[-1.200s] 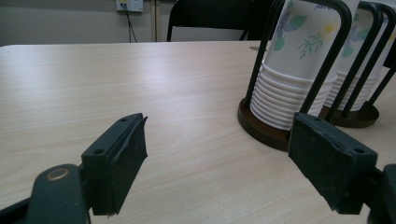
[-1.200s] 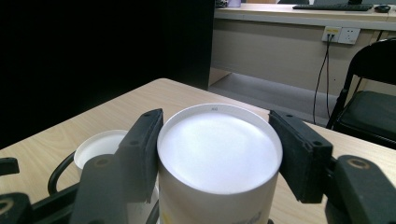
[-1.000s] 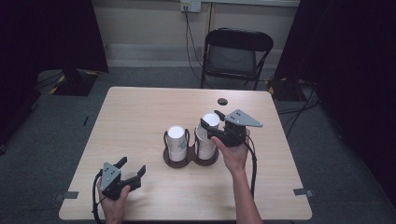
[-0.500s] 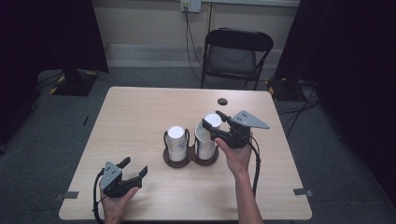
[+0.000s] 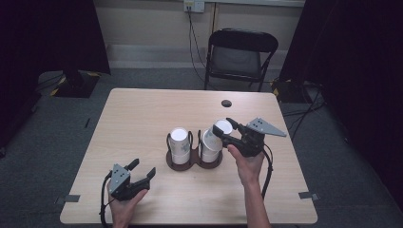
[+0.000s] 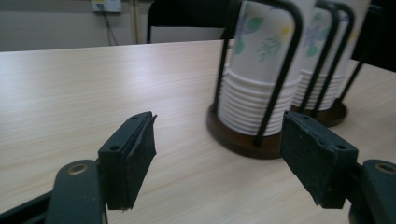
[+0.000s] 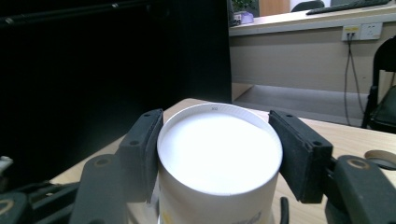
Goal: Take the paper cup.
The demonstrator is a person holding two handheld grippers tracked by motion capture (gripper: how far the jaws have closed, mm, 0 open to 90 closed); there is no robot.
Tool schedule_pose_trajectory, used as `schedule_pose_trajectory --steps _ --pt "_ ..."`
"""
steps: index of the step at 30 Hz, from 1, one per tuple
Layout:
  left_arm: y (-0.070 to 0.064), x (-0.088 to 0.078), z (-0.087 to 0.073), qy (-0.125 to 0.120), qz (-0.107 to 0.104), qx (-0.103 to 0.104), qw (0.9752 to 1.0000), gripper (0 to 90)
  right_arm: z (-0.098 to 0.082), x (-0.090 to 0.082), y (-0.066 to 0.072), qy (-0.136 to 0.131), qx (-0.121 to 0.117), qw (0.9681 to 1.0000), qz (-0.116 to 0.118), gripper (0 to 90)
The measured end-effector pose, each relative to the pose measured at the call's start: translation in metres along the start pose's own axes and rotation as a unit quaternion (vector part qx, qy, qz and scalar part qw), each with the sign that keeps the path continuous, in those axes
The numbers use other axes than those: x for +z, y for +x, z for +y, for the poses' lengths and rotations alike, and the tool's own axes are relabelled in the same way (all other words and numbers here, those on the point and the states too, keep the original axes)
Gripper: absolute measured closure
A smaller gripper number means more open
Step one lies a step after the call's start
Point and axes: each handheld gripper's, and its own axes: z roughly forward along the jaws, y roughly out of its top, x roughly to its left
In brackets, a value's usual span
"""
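From above, the right gripper (image 5: pixel 223 128) is reaching in from the right and clamping the top paper cup (image 5: pixel 222 128) of the right stack, which is sitting tilted in the wire holder (image 5: pixel 192 161) at the table's (image 5: pixel 142 114) centre. Its own camera is showing the pads squeezing both sides of that cup's upturned white base (image 7: pixel 219 151). The right hand (image 5: pixel 247 164) is lying palm-down, wrist low. The left gripper (image 5: pixel 141 170) is resting near the table's front edge, jaws wide with nothing between them and just now closing slightly; its view is showing floral prints on the stacked cups (image 6: pixel 259 70).
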Motion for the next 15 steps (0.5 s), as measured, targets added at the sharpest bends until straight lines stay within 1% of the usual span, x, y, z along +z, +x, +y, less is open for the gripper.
schedule_pose_trajectory --steps 1,2,3,5,7,8,9,10,13,14,15 --pt "-0.003 0.002 0.001 -0.003 -0.007 -0.004 1.0 25.3 0.0 -0.002 0.001 -0.001 0.002 1.0 0.002 37.4" --pt "-0.005 0.004 0.002 -0.005 -0.022 -0.009 0.9997 25.3 0.0 -0.004 0.003 0.0 0.001 1.0 0.002 37.4" --pt "-0.008 0.005 0.003 -0.009 -0.036 -0.01 0.9993 25.3 -0.001 -0.007 0.006 -0.001 0.0 1.0 0.001 37.4" --pt "-0.013 0.009 0.004 -0.01 -0.052 -0.015 0.9985 25.4 -0.003 -0.012 0.01 -0.006 -0.001 0.9999 0.01 37.4" --pt "-0.018 0.011 0.006 -0.015 -0.068 -0.018 0.9974 26.0 -0.005 -0.015 0.014 -0.002 -0.003 0.9999 0.011 37.4" --pt "-0.02 0.012 0.007 -0.016 -0.074 -0.018 0.997 26.6 -0.007 -0.016 0.015 -0.001 0.0 0.9999 0.016 37.4" --pt "-0.022 0.013 0.007 -0.016 -0.083 -0.014 0.9963 29.4 -0.009 -0.016 0.015 0.0 0.001 0.9998 0.018 37.4" --pt "-0.025 0.014 0.008 -0.018 -0.087 -0.011 0.996 33.1 -0.011 -0.017 0.016 0.004 0.003 0.9998 0.017 37.4" --pt "-0.03 0.016 0.01 -0.014 -0.091 0.007 0.9957 31.2 -0.017 -0.02 0.018 0.005 0.011 0.9997 0.022 37.5" --pt "-0.032 0.017 0.011 -0.015 -0.094 0.005 0.9954 30.3 -0.019 -0.021 0.018 0.004 0.016 0.9996 0.025 37.5" --pt "-0.033 0.018 0.011 -0.018 -0.098 0.009 0.995 30.3 -0.021 -0.022 0.018 0.004 0.022 0.9994 0.028 37.5"
